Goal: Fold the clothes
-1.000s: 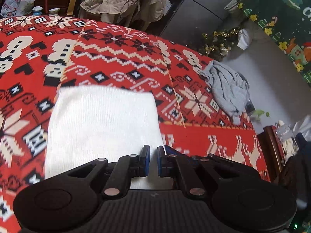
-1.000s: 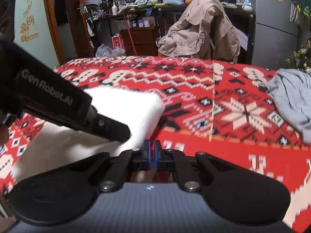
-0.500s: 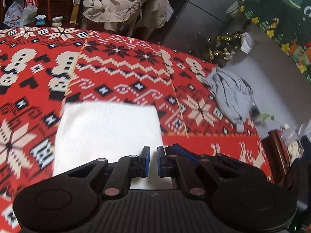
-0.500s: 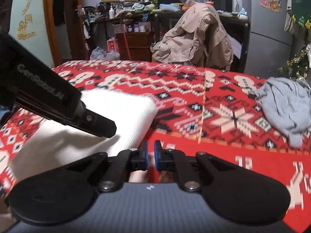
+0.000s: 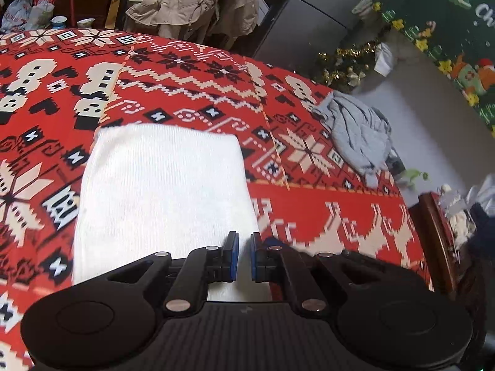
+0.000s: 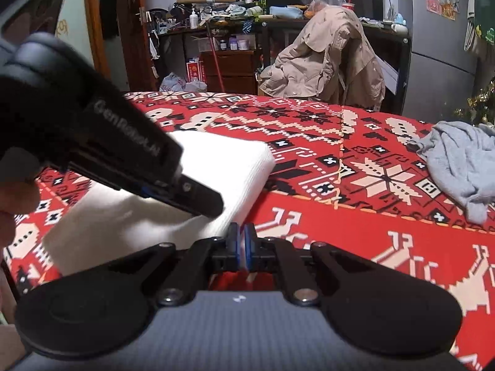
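The main risk is the neat fold springing loose: if either pair of fingers is snagging the knit while lifting off, the top layer would drag askew. The white cloth (image 5: 164,198) is lying folded on the red tabletop (image 5: 324,222), at its near edge. The left gripper (image 5: 244,256) is hovering over the cloth's near right corner, its fingers nearly pressed together and pinching nothing. The right gripper (image 6: 240,241) is sitting just right of that corner, fingers likewise together. The grey garment (image 6: 461,157) is waiting far right.

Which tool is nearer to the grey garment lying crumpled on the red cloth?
The right tool. It sits at the white folded garment's near corner, on the side facing the grey garment. The left tool is over the white garment, farther away.
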Demonstrator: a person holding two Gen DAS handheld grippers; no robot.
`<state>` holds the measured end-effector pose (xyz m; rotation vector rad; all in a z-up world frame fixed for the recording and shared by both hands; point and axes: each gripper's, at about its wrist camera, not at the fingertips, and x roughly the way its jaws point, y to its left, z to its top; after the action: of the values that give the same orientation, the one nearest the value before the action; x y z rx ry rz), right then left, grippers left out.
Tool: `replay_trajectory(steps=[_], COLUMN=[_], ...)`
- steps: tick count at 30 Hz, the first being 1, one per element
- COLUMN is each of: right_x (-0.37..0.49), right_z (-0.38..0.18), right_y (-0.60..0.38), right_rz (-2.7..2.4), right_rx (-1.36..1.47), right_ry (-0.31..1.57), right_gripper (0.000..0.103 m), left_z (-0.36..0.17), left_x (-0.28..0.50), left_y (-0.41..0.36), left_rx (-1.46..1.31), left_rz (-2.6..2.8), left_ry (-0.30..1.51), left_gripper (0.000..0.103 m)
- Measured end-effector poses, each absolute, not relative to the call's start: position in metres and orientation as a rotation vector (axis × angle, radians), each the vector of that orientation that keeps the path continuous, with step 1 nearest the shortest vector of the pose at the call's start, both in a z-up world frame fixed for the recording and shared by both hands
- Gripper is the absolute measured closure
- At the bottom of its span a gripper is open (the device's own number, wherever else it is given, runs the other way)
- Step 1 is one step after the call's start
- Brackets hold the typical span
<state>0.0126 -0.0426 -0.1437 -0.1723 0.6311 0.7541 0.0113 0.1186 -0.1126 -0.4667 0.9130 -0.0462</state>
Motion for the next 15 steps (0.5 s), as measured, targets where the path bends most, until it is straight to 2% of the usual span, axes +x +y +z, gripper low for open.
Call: replay_trajectory(steps=[8,15], right_x=[0.053,0.094], right_z=[-0.139,-0.148], right_y=[-0.031,-0.012], right_rz=[0.696,0.686], right_rx=[-0.152,-0.135], right_ry=[0.608,0.635], right_gripper=[0.096,0.096], left_z=[-0.102,-0.114], left_x=[0.050,0.085], left_y=[0.130,0.141], left_rx=[-0.440,-0.441], left_rz=[-0.007,0.022], left_ry=[0.858,0.865], left_gripper=[0.097,0.097])
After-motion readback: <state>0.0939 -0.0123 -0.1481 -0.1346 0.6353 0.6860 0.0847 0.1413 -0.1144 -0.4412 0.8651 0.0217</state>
